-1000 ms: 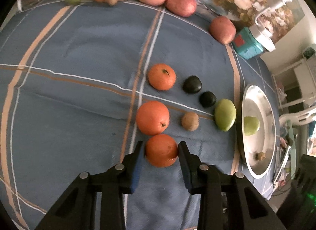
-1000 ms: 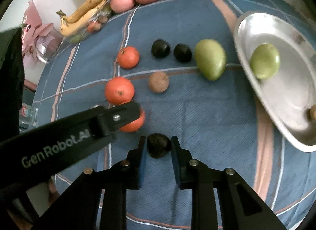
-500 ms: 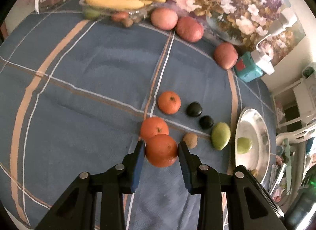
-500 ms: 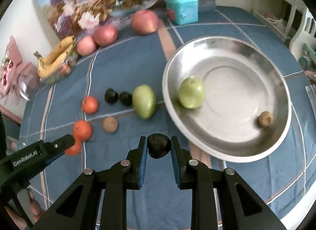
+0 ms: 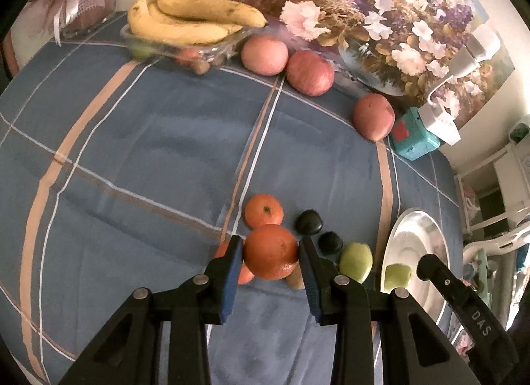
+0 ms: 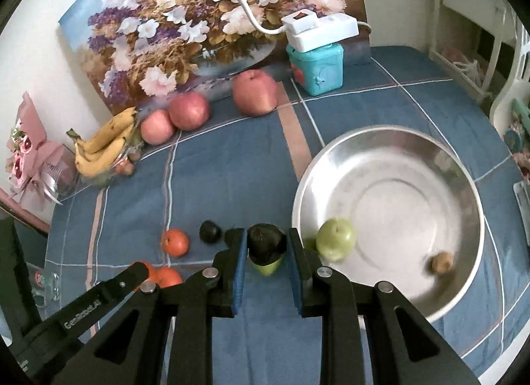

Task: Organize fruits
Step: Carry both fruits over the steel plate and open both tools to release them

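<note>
While both tools hang above the blue striped tablecloth (image 5: pixel 159 160), we see the left gripper (image 5: pixel 271 252) clamped on an orange (image 5: pixel 271 251), its blue pads pressed against the fruit's two sides and the fruit clear of the cloth. Beneath and behind it lie another orange (image 5: pixel 264 211) and part of a third (image 5: pixel 243 274) showing by the left finger. Two dark fruits (image 5: pixel 309 222) sit just right of these, then a green mango (image 5: pixel 356 261), and a small brown fruit (image 5: pixel 295 280) peeks out under the held orange.

From the right wrist view we find the right gripper (image 6: pixel 267 246) closed on a dark fruit (image 6: pixel 266 243), pinched between its pads and lifted off the cloth, with the green mango (image 6: pixel 266 267) partly hidden below it. Just to the right stands the metal bowl (image 6: pixel 391 153), which holds a green apple (image 6: pixel 335 238) near its left wall and a small brown fruit (image 6: pixel 442 262) toward its right. Left of the gripper on the cloth are one more dark fruit (image 6: pixel 210 232) and an orange (image 6: pixel 175 242).

At the far edge, against a flower painting (image 6: pixel 205 30), we note three red apples (image 6: pixel 254 92), a bunch of bananas (image 6: pixel 99 148) on a clear container, and a teal box (image 6: pixel 315 69) with a white power strip (image 6: pixel 319 29) on top
</note>
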`<state>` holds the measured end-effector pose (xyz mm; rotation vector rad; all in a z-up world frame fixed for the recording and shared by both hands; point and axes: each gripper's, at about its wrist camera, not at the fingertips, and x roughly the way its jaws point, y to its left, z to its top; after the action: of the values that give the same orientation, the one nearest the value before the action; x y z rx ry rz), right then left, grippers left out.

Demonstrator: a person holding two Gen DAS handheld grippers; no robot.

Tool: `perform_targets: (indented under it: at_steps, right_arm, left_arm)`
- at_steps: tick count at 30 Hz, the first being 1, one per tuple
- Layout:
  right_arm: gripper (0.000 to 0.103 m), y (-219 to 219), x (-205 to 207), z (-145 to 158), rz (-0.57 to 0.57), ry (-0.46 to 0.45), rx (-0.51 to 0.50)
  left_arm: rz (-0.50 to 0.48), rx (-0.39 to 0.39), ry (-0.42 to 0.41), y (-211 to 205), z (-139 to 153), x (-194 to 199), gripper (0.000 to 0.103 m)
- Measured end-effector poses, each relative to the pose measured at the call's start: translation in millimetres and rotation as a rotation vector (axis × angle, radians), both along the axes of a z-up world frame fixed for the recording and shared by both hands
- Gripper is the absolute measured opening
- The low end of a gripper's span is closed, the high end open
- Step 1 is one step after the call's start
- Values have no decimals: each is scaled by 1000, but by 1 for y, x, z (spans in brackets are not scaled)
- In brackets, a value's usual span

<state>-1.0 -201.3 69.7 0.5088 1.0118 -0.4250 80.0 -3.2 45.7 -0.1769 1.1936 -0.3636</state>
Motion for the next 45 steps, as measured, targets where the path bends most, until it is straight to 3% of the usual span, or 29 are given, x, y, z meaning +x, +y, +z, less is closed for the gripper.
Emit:
perform_targets:
  at_steps: [7, 19, 25, 45]
  right_arm:
    - [24, -52, -13, 8, -96, -9, 1]
    - [24, -145, -74, 19, -329, 25, -56]
    - [25, -159, -90, 24, -376, 14, -52]
    - [25, -159, -86, 20, -348, 37, -42]
  left_arm:
    - [-62, 9, -42, -34, 10, -2, 37]
    - [-376, 18, -82, -149, 10, -55, 37]
    - [-482, 30, -87, -182, -2, -77, 37]
    - [-520, 40, -49, -190, -18, -89, 39]
